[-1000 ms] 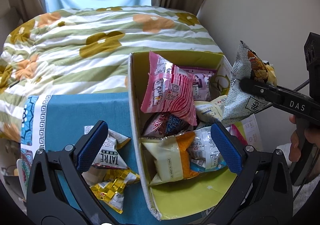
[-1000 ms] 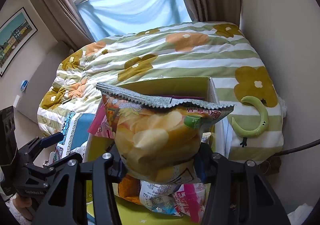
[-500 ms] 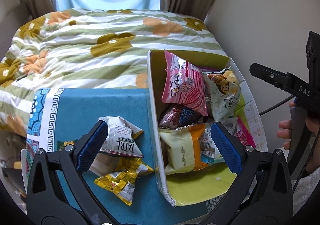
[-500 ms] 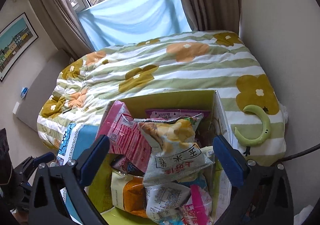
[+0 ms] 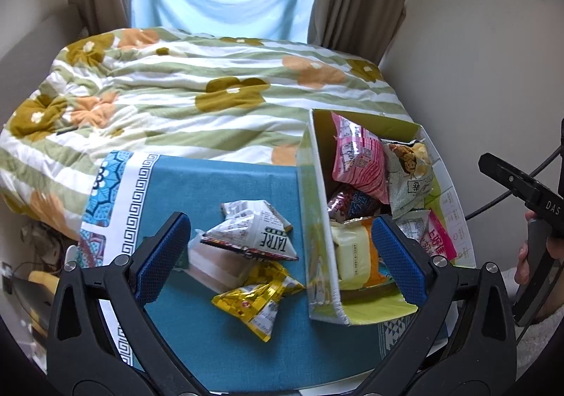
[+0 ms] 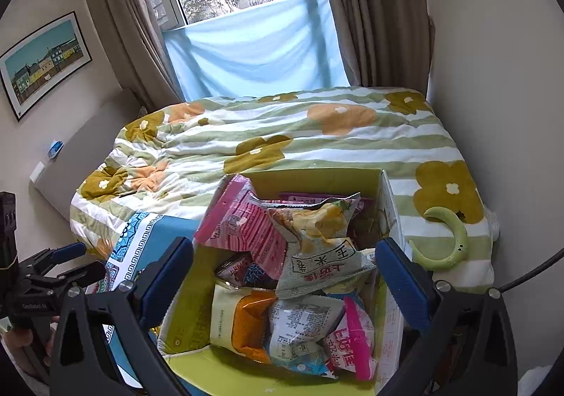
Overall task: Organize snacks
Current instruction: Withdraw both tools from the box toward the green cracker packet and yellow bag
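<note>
1. The right gripper stands wide open with nothing in its grip (its jaws have just been opening); it hangs over the box.
2. The chip bag lies free in the box, on top of the other snacks, leaning on the pink pack.
3. The left gripper is spread open and empty above the blue cloth.
4. Three snacks sit on that cloth just left of the box: a white pack, a yellow pack and a pale one half under them.
5. The box rests at the foot of the striped quilt.
</note>
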The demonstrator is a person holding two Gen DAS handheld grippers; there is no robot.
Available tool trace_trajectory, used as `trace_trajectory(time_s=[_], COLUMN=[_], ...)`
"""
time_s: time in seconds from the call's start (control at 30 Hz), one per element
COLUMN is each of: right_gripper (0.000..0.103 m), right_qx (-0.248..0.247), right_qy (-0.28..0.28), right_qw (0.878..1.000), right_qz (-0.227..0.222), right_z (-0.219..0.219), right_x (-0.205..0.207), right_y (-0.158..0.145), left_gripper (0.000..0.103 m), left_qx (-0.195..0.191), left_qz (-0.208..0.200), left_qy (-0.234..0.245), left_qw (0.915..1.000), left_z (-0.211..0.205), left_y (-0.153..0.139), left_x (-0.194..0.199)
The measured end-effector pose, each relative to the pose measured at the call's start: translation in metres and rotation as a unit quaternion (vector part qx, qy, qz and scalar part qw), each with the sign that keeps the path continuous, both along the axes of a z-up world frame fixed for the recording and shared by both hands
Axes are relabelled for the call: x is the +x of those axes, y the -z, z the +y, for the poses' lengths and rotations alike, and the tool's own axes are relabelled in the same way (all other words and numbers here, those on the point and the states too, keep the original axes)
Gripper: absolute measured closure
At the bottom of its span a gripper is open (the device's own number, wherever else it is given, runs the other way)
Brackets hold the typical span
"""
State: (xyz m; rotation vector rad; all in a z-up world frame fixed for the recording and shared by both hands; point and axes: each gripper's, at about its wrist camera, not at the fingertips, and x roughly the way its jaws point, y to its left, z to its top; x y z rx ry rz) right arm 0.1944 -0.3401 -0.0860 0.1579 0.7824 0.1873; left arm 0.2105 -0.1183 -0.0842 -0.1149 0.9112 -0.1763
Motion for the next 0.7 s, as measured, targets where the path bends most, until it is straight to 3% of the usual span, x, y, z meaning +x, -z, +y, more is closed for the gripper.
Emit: trace_trajectory(time_s=[0.27,0.43,0.7], right_gripper=[0.0,0.0,0.0], right_qx=[0.005,0.003,0.002], right_qy=[0.002,0.013,0.044], right_qw=[1.0,0.999,0.999], right_qz=[-0.021,-0.041,-0.032], right_z=[0.034,0.068,0.142], right_x=[-0.025,-0.036,-0.045], right_y=[-0.018,-0.028,-0.026], left_gripper=[0.001,0.001,0.001], left_qx=[-0.013,-0.018,-0.019], left_qz=[-0.025,-0.021,-0.005], left_qy=[-0.012,0.009,0.058], left_qw=[0.9995,0.9996,0.9981], left_z=[0.055,0.091,0.152], left_y=[-0.017,-0.016,-0.007], left_x=[-0.011,-0.007,0.007])
